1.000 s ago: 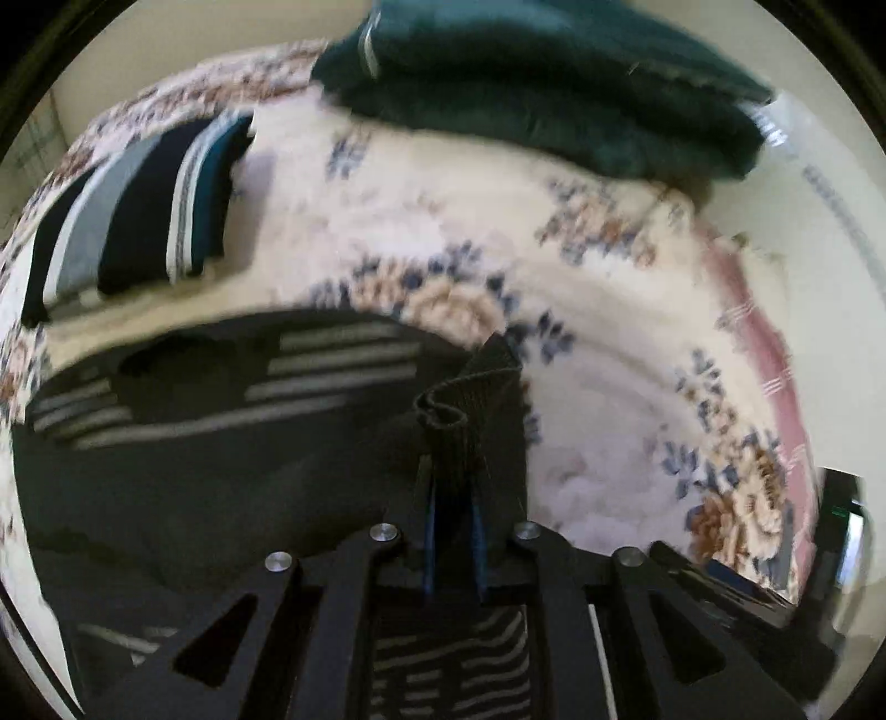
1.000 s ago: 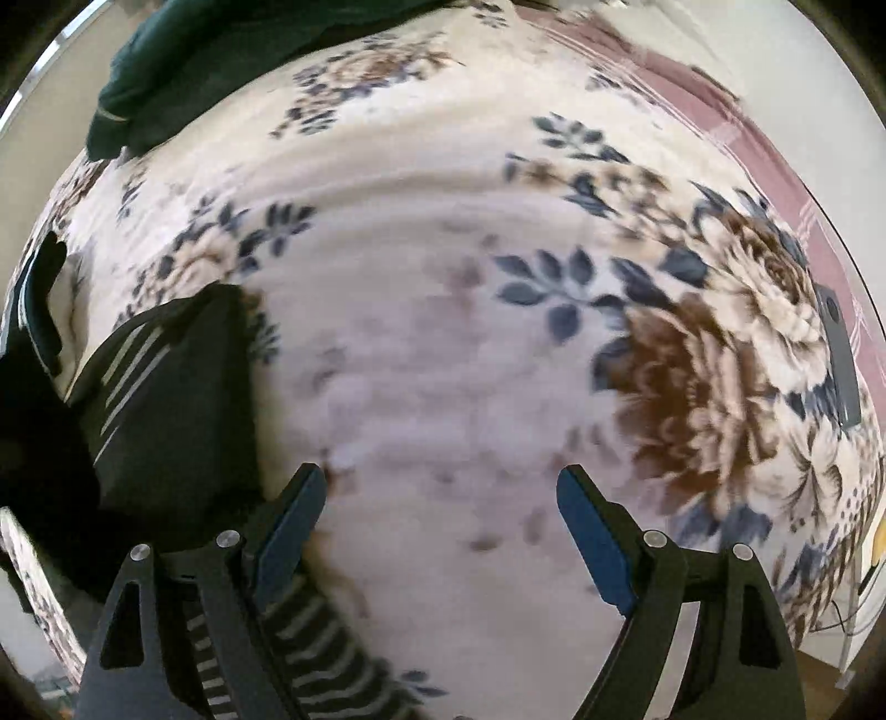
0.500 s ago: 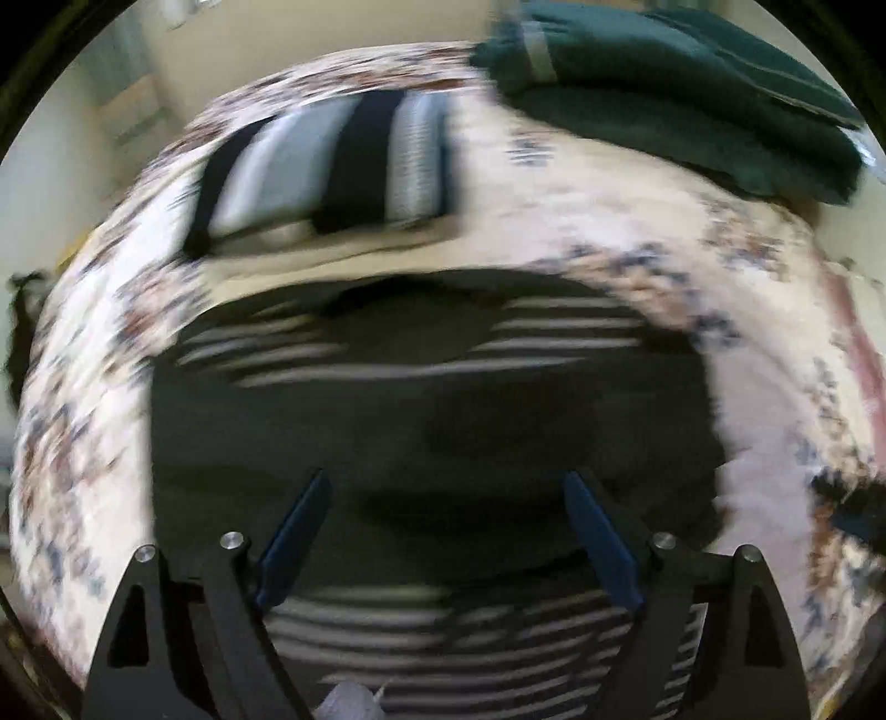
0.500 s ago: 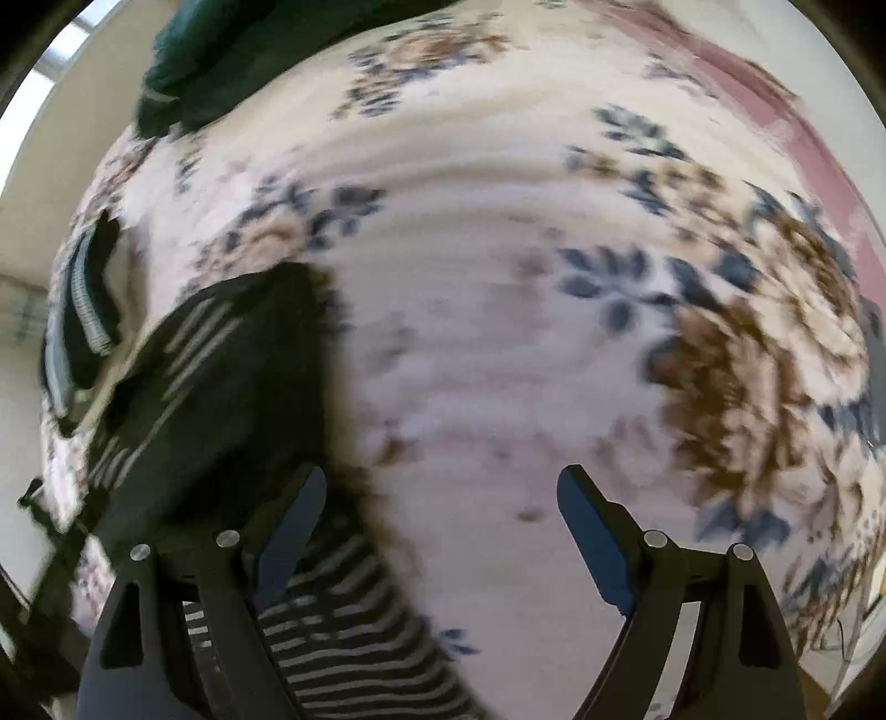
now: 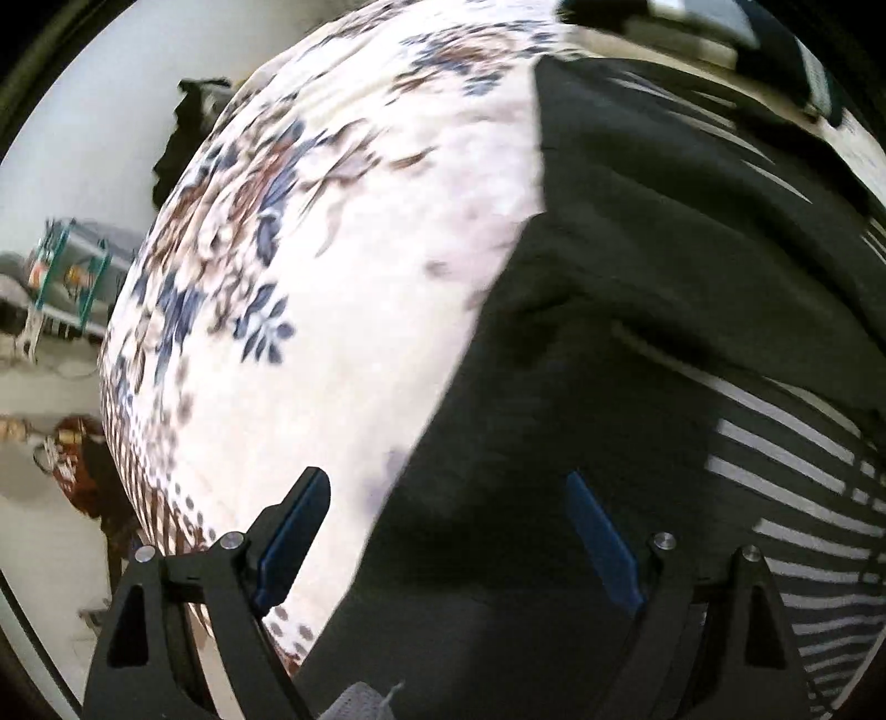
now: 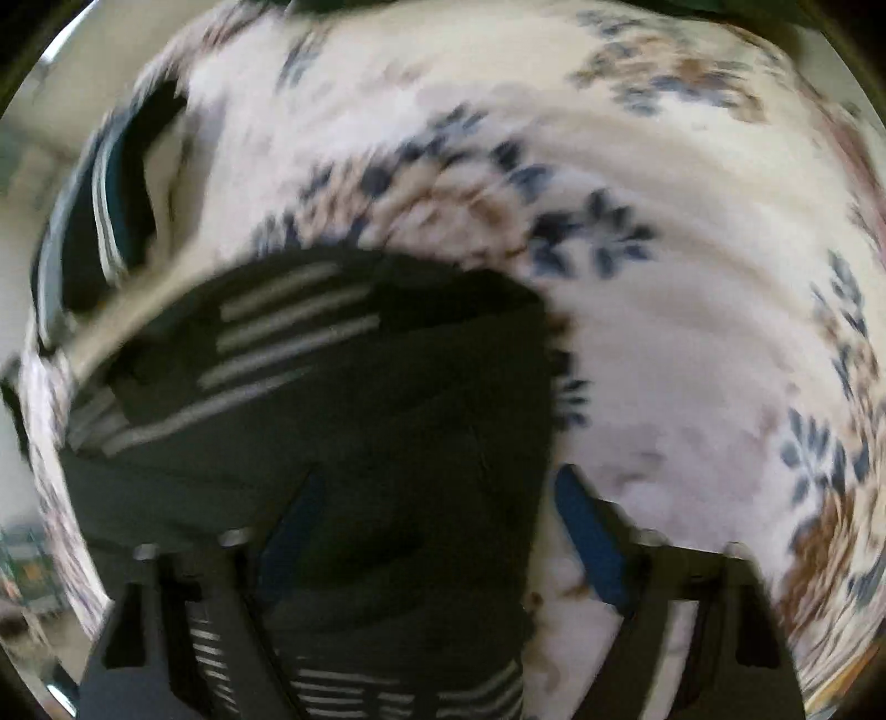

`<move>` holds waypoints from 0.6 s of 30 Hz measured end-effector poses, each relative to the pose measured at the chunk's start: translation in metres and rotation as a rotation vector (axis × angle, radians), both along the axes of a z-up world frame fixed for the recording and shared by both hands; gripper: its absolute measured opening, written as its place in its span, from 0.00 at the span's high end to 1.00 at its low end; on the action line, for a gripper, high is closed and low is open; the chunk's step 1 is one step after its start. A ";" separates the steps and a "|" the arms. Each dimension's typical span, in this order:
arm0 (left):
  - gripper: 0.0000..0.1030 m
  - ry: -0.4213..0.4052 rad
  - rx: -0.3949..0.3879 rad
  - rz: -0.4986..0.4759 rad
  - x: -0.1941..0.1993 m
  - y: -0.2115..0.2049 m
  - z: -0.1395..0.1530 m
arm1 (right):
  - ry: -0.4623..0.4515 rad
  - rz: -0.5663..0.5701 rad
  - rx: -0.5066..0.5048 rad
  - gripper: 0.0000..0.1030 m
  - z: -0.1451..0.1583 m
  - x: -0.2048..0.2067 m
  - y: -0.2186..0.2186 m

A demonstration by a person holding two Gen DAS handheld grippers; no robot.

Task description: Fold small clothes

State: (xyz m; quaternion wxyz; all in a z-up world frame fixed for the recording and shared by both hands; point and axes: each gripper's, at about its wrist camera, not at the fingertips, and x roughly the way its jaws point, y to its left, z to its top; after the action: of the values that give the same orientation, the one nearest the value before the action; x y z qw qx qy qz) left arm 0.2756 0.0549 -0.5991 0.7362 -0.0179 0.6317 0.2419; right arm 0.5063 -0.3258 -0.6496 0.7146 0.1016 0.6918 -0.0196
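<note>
A dark garment with white stripes [image 5: 664, 343] lies partly folded on a floral bedspread [image 5: 332, 277]. My left gripper [image 5: 448, 531] is open and empty, just above the garment's left edge. In the right wrist view the same garment [image 6: 343, 399] fills the lower left. My right gripper [image 6: 432, 526] is open and empty over the garment's right edge, with its right finger over the bedspread [image 6: 692, 332]. Both views are blurred by motion.
A folded striped garment [image 6: 105, 221] lies at the far left of the bed and shows again at the left view's top right [image 5: 775, 39]. The bed edge, floor and a dark object [image 5: 188, 127] are at the left.
My left gripper let go of the dark fabric it pinched, opened, and swung left toward the garment's left edge. My right gripper moved left, over the garment's right edge.
</note>
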 end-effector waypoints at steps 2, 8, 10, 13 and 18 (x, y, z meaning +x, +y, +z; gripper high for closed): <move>0.16 -0.011 -0.003 0.012 0.004 0.005 -0.001 | -0.034 0.032 -0.052 0.99 0.002 -0.003 0.008; 0.16 -0.085 -0.045 0.043 0.039 0.018 0.010 | -0.182 -0.039 -0.108 0.99 0.052 -0.021 -0.016; 0.16 -0.112 -0.087 0.060 0.049 0.026 0.013 | -0.136 -0.065 -0.009 0.98 0.053 -0.018 -0.025; 0.16 -0.186 -0.176 0.092 0.063 0.038 0.016 | -0.032 -0.021 0.195 0.92 0.049 -0.005 -0.011; 0.19 -0.290 -0.393 0.113 0.078 0.050 -0.002 | -0.076 0.231 0.336 0.48 0.067 0.022 0.076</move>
State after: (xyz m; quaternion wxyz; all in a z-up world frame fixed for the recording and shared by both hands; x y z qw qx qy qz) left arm 0.3539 0.1053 -0.6010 0.7869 -0.2303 0.5525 0.1502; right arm 0.5283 -0.2498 -0.5824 0.7108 0.1401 0.6649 0.1817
